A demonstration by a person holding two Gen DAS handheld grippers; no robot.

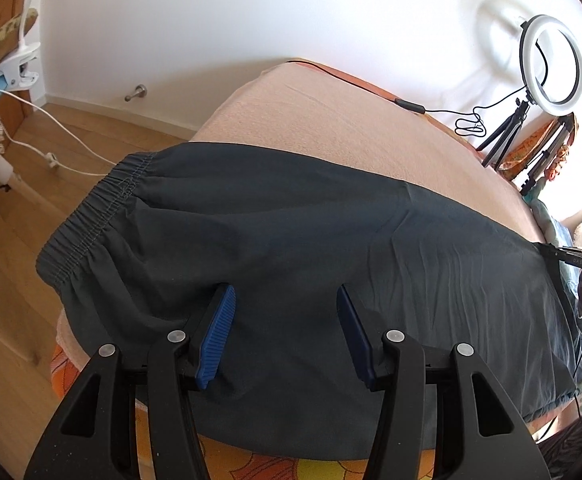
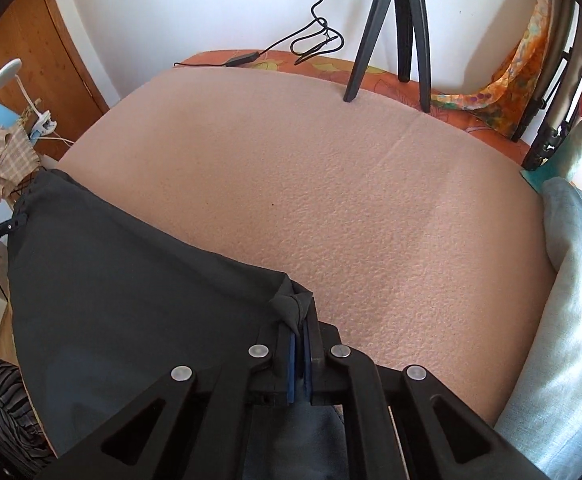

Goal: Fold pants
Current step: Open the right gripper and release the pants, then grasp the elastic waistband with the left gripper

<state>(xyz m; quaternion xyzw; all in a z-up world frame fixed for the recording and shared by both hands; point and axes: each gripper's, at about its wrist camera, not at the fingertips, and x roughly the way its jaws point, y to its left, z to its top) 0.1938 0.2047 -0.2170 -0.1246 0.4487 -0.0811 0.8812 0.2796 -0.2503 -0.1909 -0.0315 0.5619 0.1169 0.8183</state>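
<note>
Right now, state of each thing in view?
pants: spread flat on blanket, not yet folded
left claw: open, above pants
right claw: shut on pants corner
ring light: on
blanket: flat on the bed
</note>
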